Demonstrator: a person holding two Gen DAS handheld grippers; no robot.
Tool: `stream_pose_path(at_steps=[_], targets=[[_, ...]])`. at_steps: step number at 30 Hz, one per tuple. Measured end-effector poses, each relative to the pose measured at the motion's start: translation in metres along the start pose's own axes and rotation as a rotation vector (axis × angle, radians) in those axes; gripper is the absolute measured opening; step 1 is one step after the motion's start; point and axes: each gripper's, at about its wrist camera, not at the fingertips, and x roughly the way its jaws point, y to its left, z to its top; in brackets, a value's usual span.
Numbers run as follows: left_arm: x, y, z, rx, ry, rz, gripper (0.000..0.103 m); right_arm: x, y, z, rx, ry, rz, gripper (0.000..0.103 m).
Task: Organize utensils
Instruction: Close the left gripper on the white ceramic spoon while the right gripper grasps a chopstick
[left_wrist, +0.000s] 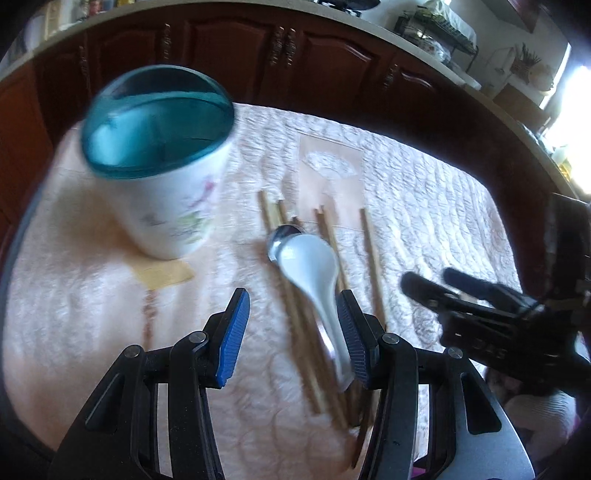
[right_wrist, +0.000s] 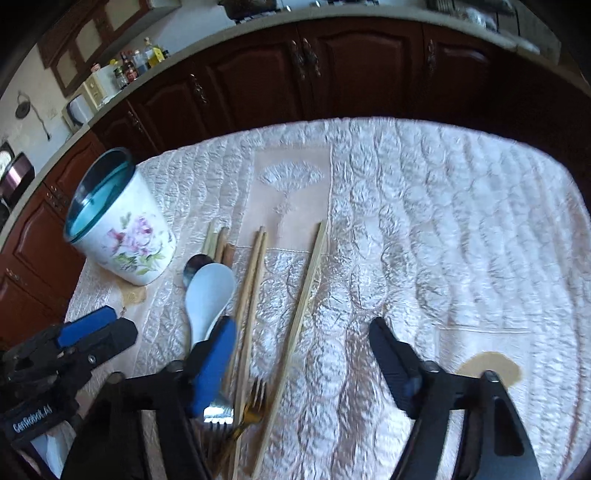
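Observation:
A white floral cup with a teal rim stands empty on the quilted cloth, also in the right wrist view. A white ceramic spoon lies over a metal spoon among several wooden chopsticks. My left gripper is open, its right pad beside the white spoon's handle. My right gripper is open and empty above the chopsticks. The white spoon, a silver fork and a gold fork show there too.
The table is covered with a pale pink quilted cloth. Dark wooden cabinets stand behind it under a counter with bottles. The right gripper also shows at the right of the left wrist view.

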Motion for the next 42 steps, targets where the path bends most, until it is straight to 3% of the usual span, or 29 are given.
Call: stream_pose_path(at_steps=[6, 12, 15, 18, 20, 21, 25, 27, 29, 33, 36, 39, 42], targets=[[0.04, -0.007, 0.011, -0.015, 0.082, -0.047, 0.049, 0.024, -0.018, 0.015, 0.035, 0.032, 0.027, 0.058], [0.066, -0.017, 0.012, 0.011, 0.128, -0.044, 0.048, 0.045, -0.025, 0.029, 0.035, 0.059, 0.049, 0.058], [0.076, -0.016, 0.015, 0.012, 0.133, -0.042, 0.037, 0.059, -0.022, 0.039, 0.02, 0.067, 0.056, 0.058], [0.078, -0.013, 0.019, -0.003, 0.119, -0.063, 0.034, 0.071, -0.019, 0.044, 0.003, 0.076, 0.041, 0.058], [0.075, -0.012, 0.022, 0.008, 0.096, -0.077, 0.02, 0.08, -0.016, 0.049, -0.006, 0.08, 0.033, 0.054], [0.073, -0.013, 0.023, 0.025, 0.086, -0.07, 0.003, 0.084, -0.015, 0.051, -0.01, 0.081, 0.028, 0.048], [0.073, -0.007, 0.023, 0.025, 0.099, -0.07, 0.003, 0.097, -0.007, 0.06, -0.039, 0.069, -0.001, 0.031], [0.071, -0.002, 0.021, 0.004, 0.1, -0.08, 0.003, 0.097, -0.008, 0.06, -0.034, 0.069, 0.013, 0.017], [0.065, 0.001, 0.02, -0.004, 0.088, -0.093, 0.002, 0.095, -0.012, 0.06, -0.021, 0.067, 0.037, 0.012], [0.054, 0.005, 0.019, 0.004, 0.07, -0.075, 0.002, 0.088, -0.019, 0.057, 0.0, 0.059, 0.034, 0.011], [0.055, 0.015, 0.019, -0.047, 0.084, -0.063, 0.004, 0.083, -0.017, 0.053, -0.001, 0.051, 0.031, 0.011], [0.06, 0.025, 0.018, -0.101, 0.087, -0.037, 0.031, 0.078, -0.016, 0.049, -0.012, 0.056, 0.027, 0.011], [0.064, 0.029, 0.021, -0.127, 0.077, -0.02, 0.033, 0.078, -0.021, 0.048, 0.021, 0.062, 0.046, 0.011]])
